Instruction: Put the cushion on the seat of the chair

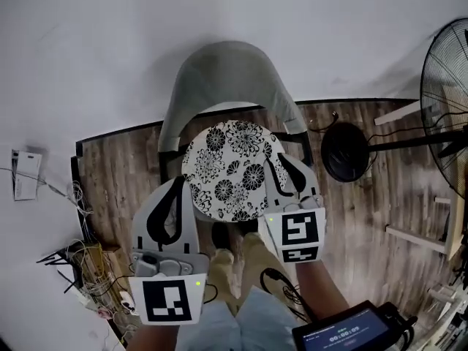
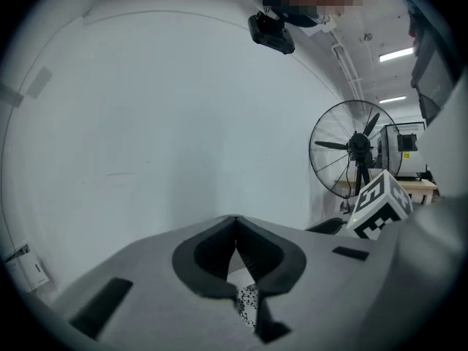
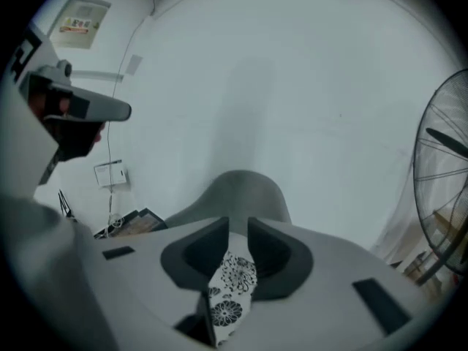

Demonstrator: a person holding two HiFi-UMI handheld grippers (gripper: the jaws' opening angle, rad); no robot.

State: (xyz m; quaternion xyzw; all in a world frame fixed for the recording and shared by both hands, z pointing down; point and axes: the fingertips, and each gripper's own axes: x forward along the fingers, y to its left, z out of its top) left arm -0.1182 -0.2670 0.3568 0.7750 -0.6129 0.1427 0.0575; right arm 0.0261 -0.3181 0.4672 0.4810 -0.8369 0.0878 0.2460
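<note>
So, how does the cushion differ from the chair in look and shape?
The cushion has a black-and-white flower print; the chair is plain grey. The cushion is a flat round disc; the chair has a curved shell back that wraps behind the cushion. The cushion is narrower than the chair and lies flat on it. Both have rounded outlines.

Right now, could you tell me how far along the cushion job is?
Done: the floral cushion lies on the seat of the chair. In hand: apparently nothing; the left gripper is shut, and the right gripper has its jaws closing, with the cushion only showing through the gap. Left: pull both grippers clear.
</note>
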